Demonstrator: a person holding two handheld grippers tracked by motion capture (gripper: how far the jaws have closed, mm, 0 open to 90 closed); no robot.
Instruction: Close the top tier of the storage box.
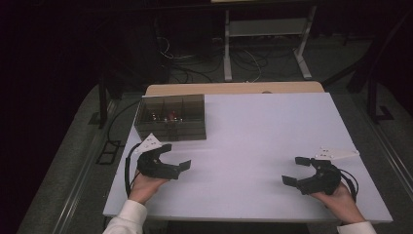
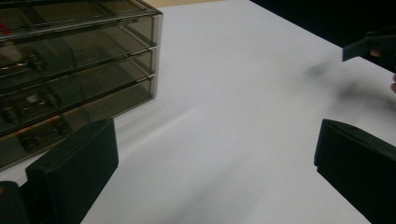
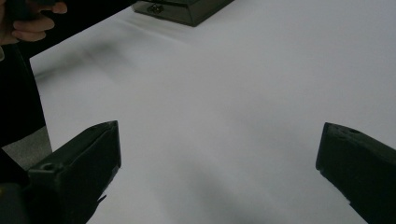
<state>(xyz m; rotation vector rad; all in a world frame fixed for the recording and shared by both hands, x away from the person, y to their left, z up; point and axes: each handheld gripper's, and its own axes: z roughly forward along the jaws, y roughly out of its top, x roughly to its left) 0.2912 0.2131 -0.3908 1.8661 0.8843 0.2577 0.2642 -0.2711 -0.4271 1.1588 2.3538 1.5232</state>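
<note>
Down at the near edge of the desk (image 1: 253, 146), both hands rest low. The left tongs (image 1: 176, 157) sit near the near-left corner, jaws spread wide with nothing between them, pointing across the desk toward the right. The right tongs (image 1: 294, 169) lie by the near-right corner, jaws likewise spread and empty, aimed back to the left; that hand (image 1: 341, 197) grips from behind, wrist flat.

Just beyond the left tongs, toward the far-left corner, stands the smoky translucent drawer box (image 1: 170, 117), close to the left edge. In the left gripper view its stacked drawers (image 2: 79, 74) show small parts inside. It looks like rigid, glossy plastic: light, probably slippery, and liable to slide rather than open. Best bet, I'd say, is a drawer's front lip, with the other tongs steadying the case.
</note>
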